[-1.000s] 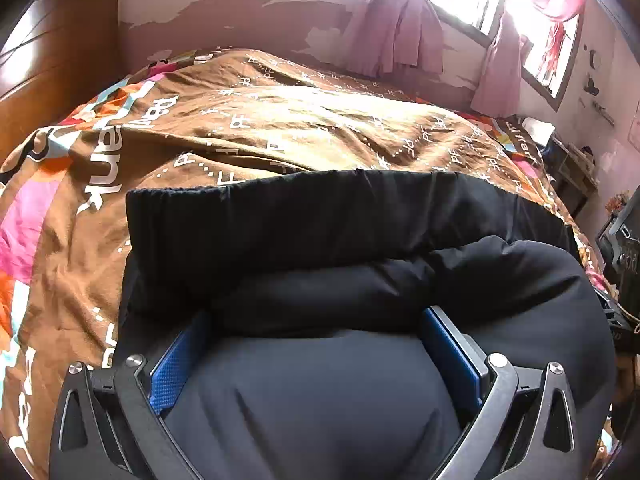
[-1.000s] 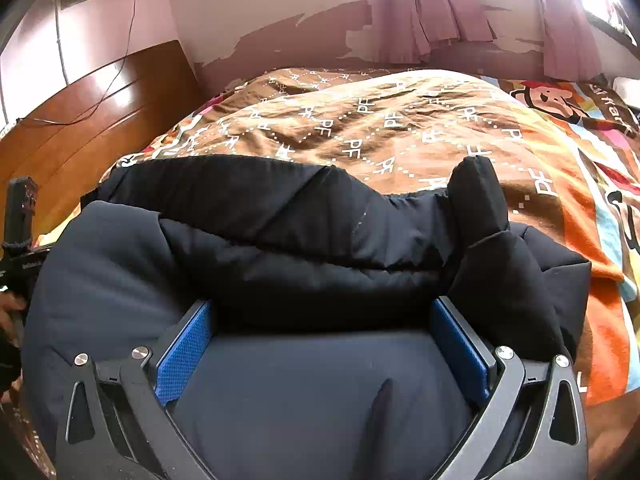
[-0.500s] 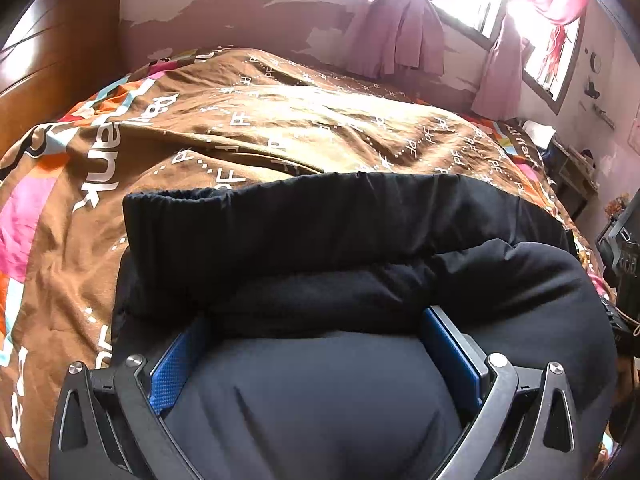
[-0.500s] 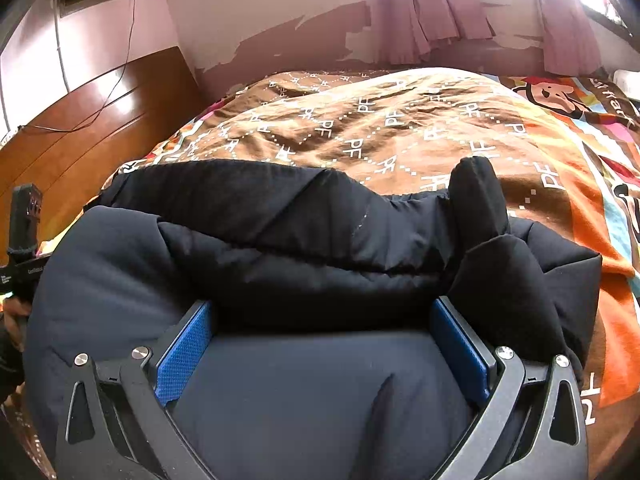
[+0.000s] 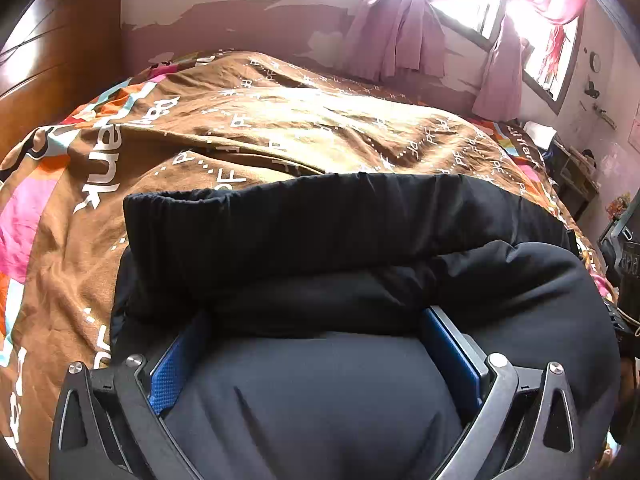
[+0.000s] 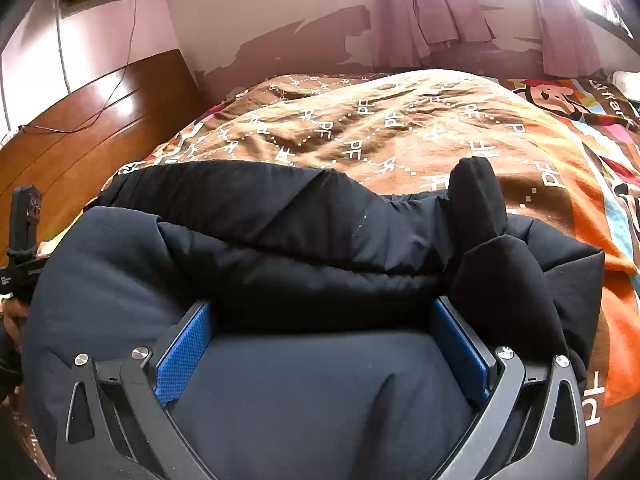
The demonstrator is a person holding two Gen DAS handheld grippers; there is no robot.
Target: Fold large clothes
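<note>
A black padded jacket (image 5: 340,240) is lying bunched on the near part of a bed covered by a brown patterned blanket (image 5: 280,132). The left gripper (image 5: 316,344) is holding its fingers (image 5: 172,372) wide apart with a thick fold of jacket filling the gap between them; whether they are pressing it is unclear. The right gripper (image 6: 320,336) is doing the same on the jacket's (image 6: 280,220) right part, its blue pads (image 6: 182,360) spread wide around the puffy fabric. A cuff (image 6: 476,196) is sticking up at the far right. Pink curtains (image 5: 396,28) are hanging at the far wall.
</note>
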